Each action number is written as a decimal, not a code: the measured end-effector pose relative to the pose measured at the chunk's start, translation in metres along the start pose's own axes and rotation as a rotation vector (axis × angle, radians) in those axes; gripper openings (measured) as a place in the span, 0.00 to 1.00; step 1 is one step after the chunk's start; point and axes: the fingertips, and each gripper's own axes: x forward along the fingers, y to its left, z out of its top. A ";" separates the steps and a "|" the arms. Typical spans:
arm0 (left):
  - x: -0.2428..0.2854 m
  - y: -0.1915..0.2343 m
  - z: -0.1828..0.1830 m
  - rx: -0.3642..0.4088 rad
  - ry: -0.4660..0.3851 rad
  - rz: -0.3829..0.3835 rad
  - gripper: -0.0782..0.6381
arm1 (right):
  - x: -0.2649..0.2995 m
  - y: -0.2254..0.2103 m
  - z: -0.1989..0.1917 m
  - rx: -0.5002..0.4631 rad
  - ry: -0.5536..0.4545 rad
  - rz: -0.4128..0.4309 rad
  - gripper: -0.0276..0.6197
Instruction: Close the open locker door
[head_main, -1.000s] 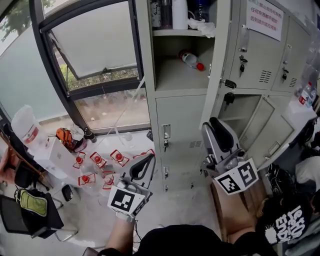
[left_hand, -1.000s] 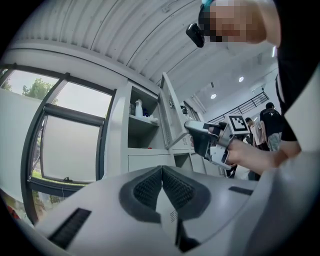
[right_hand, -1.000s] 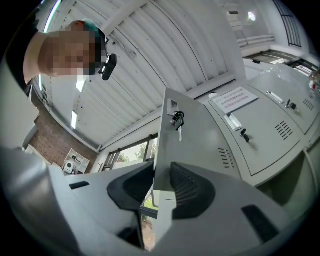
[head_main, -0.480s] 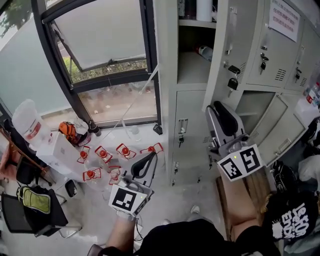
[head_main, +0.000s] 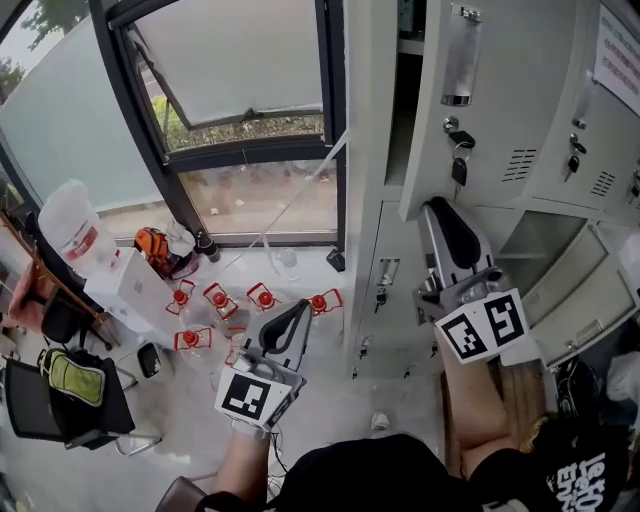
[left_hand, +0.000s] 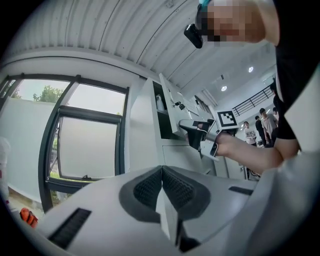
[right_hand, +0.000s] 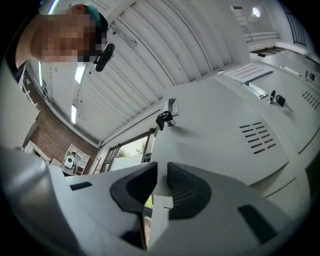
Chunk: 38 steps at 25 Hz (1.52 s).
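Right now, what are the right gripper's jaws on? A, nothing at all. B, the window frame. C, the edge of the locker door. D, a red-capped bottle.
C: in the right gripper view, the right gripper has its jaws closed on the edge of the grey locker door, which runs between them.

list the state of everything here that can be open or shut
locker door, part open
right gripper, shut on the locker door's edge
left gripper, shut, empty
window, tilted open
lower locker door, ajar
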 end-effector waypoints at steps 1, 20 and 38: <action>0.003 0.004 -0.001 0.002 0.000 0.013 0.14 | 0.006 -0.003 -0.004 0.007 0.002 0.006 0.16; 0.023 0.037 -0.018 0.008 0.028 0.131 0.14 | 0.056 -0.024 -0.038 0.031 0.077 0.009 0.13; 0.010 0.023 -0.012 -0.010 0.010 0.068 0.14 | 0.027 -0.007 -0.043 0.006 0.137 -0.012 0.13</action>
